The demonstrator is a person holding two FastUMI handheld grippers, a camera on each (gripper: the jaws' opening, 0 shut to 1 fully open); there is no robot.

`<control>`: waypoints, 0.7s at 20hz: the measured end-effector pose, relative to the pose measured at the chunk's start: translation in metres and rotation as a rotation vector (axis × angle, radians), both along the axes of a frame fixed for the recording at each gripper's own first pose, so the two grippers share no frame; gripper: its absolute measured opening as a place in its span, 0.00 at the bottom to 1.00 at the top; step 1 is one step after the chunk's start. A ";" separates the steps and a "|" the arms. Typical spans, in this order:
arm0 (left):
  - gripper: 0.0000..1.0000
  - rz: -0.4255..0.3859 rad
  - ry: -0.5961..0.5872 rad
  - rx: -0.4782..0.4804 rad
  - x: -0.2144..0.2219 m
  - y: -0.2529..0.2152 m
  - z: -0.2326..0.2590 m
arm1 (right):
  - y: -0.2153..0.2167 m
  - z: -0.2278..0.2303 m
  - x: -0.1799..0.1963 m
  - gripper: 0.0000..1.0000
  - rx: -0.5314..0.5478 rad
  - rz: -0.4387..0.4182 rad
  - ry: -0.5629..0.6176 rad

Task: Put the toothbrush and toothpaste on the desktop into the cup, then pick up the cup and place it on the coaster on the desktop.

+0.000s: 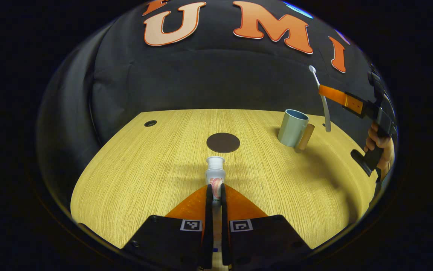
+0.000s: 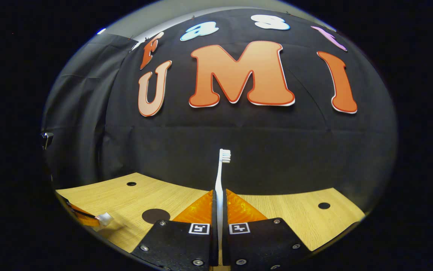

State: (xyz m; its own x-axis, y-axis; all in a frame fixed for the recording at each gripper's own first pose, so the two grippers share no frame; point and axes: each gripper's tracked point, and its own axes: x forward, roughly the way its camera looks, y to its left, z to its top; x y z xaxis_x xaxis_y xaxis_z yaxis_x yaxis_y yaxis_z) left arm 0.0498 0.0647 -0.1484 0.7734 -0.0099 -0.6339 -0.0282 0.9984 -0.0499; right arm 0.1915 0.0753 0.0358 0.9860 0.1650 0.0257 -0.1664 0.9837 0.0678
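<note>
Left gripper view: the left gripper (image 1: 215,192), fingers clamped on the toothpaste (image 1: 215,174), holds the tube low over the wooden desktop (image 1: 137,165), cap end pointing forward. Just beyond the cap lies the round dark coaster (image 1: 223,142), bare. Farther right stands the pale blue cup (image 1: 293,127), upright, with a tan handle; its inside cannot be seen. The tube's printing is too small to read. Above and right of the cup, the right gripper (image 1: 323,90), held by a hand (image 1: 380,145), grips the toothbrush (image 1: 322,98) upright. Right gripper view: its fingers press the handle, bristles uppermost.
</note>
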 end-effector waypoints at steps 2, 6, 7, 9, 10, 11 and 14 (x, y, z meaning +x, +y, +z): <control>0.13 0.006 -0.001 0.009 0.002 0.002 -0.001 | 0.002 0.011 0.011 0.04 0.009 0.007 -0.029; 0.13 0.016 -0.008 0.027 0.000 0.008 -0.001 | -0.005 0.026 0.035 0.04 0.006 -0.004 -0.057; 0.13 0.017 -0.010 0.028 0.002 0.009 0.000 | -0.006 0.032 0.040 0.04 0.012 -0.004 -0.063; 0.13 0.017 -0.015 0.029 0.003 0.009 0.001 | -0.006 0.038 0.048 0.05 0.015 -0.002 -0.077; 0.13 0.017 -0.016 0.029 0.003 0.009 0.002 | -0.004 0.042 0.052 0.05 0.016 0.003 -0.086; 0.13 0.017 -0.019 0.027 0.003 0.008 0.002 | -0.002 0.045 0.054 0.05 0.016 0.012 -0.093; 0.13 0.017 -0.024 0.026 0.004 0.009 0.002 | 0.005 0.044 0.064 0.05 0.026 0.031 -0.102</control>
State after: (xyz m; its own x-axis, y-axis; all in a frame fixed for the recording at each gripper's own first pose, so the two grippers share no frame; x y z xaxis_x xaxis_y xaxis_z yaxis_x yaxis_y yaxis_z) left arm 0.0539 0.0732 -0.1468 0.7881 0.0196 -0.6152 -0.0439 0.9987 -0.0243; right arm 0.2553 0.0808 0.0802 0.9725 0.1935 0.1298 -0.2042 0.9761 0.0743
